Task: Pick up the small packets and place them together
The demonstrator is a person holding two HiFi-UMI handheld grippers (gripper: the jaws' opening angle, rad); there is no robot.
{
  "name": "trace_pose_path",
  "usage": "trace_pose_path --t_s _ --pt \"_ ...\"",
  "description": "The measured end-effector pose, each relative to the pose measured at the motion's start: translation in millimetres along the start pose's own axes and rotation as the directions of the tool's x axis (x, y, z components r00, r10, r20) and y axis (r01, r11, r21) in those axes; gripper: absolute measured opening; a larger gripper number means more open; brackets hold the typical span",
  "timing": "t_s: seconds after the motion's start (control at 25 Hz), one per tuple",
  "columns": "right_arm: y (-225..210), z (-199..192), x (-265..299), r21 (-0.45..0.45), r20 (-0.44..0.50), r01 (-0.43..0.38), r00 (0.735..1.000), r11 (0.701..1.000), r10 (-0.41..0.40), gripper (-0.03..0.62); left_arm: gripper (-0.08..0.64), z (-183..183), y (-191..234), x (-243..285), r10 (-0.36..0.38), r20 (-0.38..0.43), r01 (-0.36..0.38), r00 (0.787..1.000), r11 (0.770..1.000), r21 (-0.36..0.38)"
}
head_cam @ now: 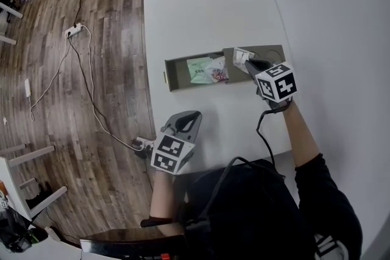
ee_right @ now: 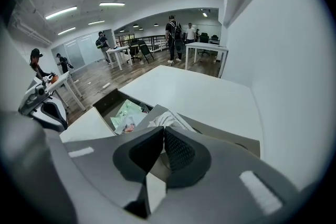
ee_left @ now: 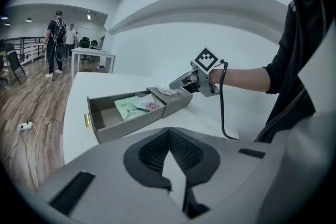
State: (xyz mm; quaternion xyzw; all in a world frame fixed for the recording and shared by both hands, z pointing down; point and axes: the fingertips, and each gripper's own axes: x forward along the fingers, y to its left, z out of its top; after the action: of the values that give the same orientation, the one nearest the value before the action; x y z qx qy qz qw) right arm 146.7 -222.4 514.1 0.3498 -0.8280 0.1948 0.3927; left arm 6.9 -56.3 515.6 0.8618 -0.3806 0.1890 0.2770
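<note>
The right gripper (head_cam: 246,61), right of centre, is pinching a white packet (head_cam: 241,56). The packet's free end is pointing up-left over the grey case (head_cam: 271,52). A green packet (head_cam: 198,70) is lying flat in the open drawer (head_cam: 175,83) beside it. Bare desk (head_cam: 201,15) is stretching above. The left gripper (head_cam: 190,117), clamped shut and empty, is hovering near the desk's lower edge.

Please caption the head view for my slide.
Right gripper holds a white packet over the grey box; two packets lie in its open drawer.
</note>
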Motion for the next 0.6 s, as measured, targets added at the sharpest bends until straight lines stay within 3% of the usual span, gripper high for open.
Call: trace_pose_path --t_s 0.12,0.28,0.6 --pt "-3.8 -4.1 1.1 -0.008 -0.009 0.002 1.000 1.000 -0.002 0.019 0.000 -1.9 -0.3 2.1 0.002 -0.002 -0.002 1.000 1.000 0.000" --pt "-3.3 -4.9 -2.6 -0.016 -0.026 -0.020 0.999 1.000 0.019 0.102 0.000 0.5 -1.8 2.0 -0.003 0.001 0.003 1.000 1.000 -0.004" --pt "-9.3 16.5 -33.4 -0.050 0.028 0.002 1.000 0.999 0.000 0.135 0.000 -0.3 0.6 0.4 0.006 0.008 -0.006 1.000 1.000 -0.013"
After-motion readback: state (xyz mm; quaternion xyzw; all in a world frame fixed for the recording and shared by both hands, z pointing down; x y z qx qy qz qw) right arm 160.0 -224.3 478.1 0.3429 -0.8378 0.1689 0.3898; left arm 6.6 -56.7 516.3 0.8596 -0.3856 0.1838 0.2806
